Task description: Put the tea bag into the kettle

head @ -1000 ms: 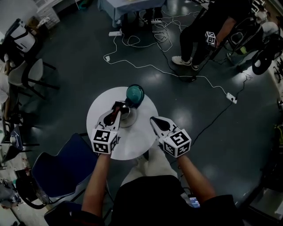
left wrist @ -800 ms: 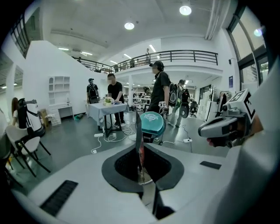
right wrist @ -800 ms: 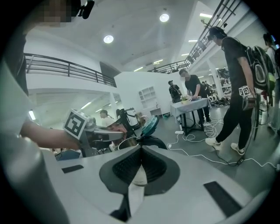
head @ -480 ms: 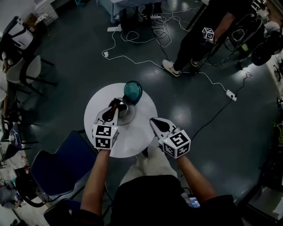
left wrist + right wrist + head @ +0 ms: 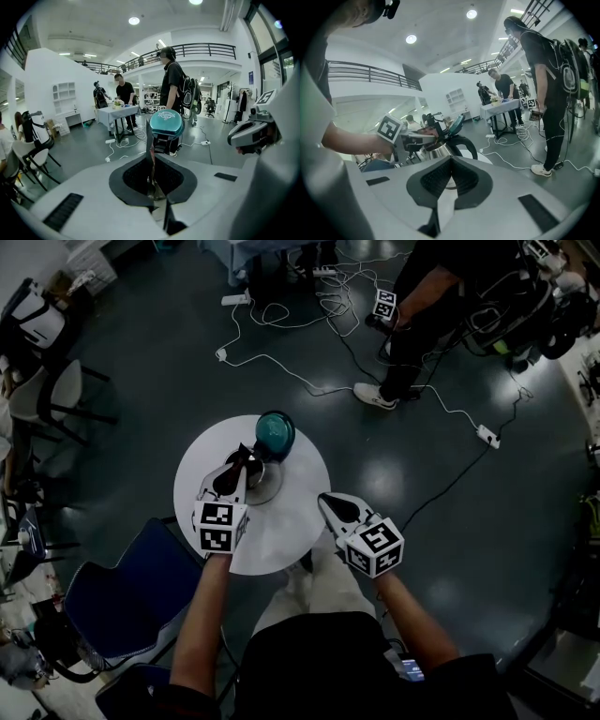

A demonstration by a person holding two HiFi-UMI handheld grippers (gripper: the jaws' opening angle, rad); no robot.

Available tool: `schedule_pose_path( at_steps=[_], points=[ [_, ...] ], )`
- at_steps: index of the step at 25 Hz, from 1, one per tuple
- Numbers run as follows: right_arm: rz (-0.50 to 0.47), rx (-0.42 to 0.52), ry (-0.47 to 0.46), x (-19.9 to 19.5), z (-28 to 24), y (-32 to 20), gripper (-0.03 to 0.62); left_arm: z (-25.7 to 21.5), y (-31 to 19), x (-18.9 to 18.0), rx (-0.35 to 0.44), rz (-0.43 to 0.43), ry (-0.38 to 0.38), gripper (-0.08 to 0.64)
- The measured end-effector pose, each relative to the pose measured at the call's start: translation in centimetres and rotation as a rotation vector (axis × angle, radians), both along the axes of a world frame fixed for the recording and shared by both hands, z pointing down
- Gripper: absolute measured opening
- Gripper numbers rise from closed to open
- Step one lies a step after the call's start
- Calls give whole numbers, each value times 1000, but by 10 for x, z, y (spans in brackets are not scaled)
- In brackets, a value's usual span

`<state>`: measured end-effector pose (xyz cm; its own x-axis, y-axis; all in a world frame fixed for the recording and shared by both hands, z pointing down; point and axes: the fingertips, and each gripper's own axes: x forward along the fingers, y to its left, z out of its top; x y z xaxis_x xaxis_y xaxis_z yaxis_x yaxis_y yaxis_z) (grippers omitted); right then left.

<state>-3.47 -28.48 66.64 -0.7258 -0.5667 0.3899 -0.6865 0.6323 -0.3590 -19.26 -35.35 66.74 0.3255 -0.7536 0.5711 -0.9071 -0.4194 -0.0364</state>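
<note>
A steel kettle [image 5: 263, 487] stands on the round white table [image 5: 281, 532] with its teal lid [image 5: 274, 433] tipped open. My left gripper [image 5: 240, 461] is shut on a thin reddish tea bag [image 5: 149, 140], held right above the kettle's mouth. In the left gripper view the jaws [image 5: 152, 161] pinch the bag, with the lid [image 5: 165, 124] just beyond. My right gripper [image 5: 326, 499] hangs shut and empty over the table's right edge, apart from the kettle. From the right gripper [image 5: 451, 160] view, the kettle [image 5: 439, 150] sits ahead beside the left gripper [image 5: 410, 137].
A blue chair [image 5: 131, 589] stands close to the table's left front. Cables [image 5: 309, 381] and a power strip [image 5: 487, 436] lie on the dark floor behind. A person [image 5: 427, 306] stands at the back right; white chairs [image 5: 52, 395] at the left.
My left gripper stays over the kettle's mouth with the tea bag. The right gripper has barely moved. The person at the back has stepped leftward.
</note>
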Motion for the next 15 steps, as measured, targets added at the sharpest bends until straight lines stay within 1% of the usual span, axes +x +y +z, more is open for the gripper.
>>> schedule_pose_path(
  at_steps=[8, 12, 15],
  points=[
    [2, -15, 7, 3, 5, 1, 17, 3, -5, -1, 9, -1, 8, 26],
    [-1, -20, 10, 4, 6, 2, 17, 2, -4, 1, 16, 12, 5, 26],
    [-5, -28, 11, 5, 10, 1, 17, 3, -5, 6, 19, 22, 18, 29]
  ],
)
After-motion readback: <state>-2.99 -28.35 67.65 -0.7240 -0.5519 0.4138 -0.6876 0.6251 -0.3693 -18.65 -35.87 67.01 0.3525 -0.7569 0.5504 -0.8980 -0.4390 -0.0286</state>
